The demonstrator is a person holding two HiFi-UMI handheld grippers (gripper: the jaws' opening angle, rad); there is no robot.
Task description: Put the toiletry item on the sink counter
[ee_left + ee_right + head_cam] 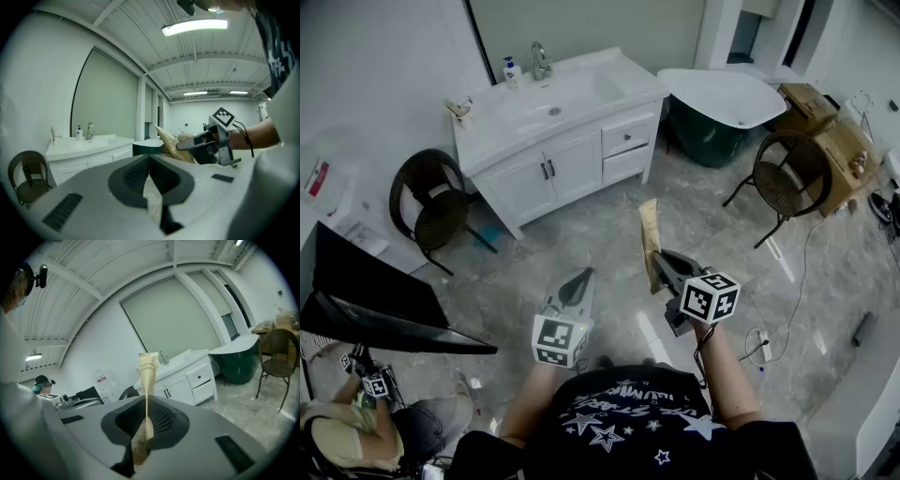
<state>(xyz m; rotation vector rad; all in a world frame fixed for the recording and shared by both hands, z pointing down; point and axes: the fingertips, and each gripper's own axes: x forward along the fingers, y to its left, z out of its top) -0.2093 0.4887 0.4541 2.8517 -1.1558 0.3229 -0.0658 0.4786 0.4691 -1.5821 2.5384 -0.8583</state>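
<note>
The toiletry item is a tan paper toothbrush packet (651,246). It stands upright in my right gripper (661,258), whose jaws are shut on its lower part. The right gripper view shows the packet (148,376) pinched between the jaws of that gripper (147,401), with the white sink counter (180,363) beyond it. The counter (502,122) with its faucet (540,61) stands well ahead across the floor. My left gripper (579,277) hangs beside the right one, shut, with nothing seen in it. The left gripper view shows this gripper (149,159) shut and the packet (174,143) to the right.
A soap bottle (512,72) stands by the faucet. Wicker chairs stand left (431,202) and right (787,173) of the vanity. A bathtub (722,98) and cardboard boxes (830,141) are at the back right. A black panel (375,295) and a seated person (356,422) are at the left.
</note>
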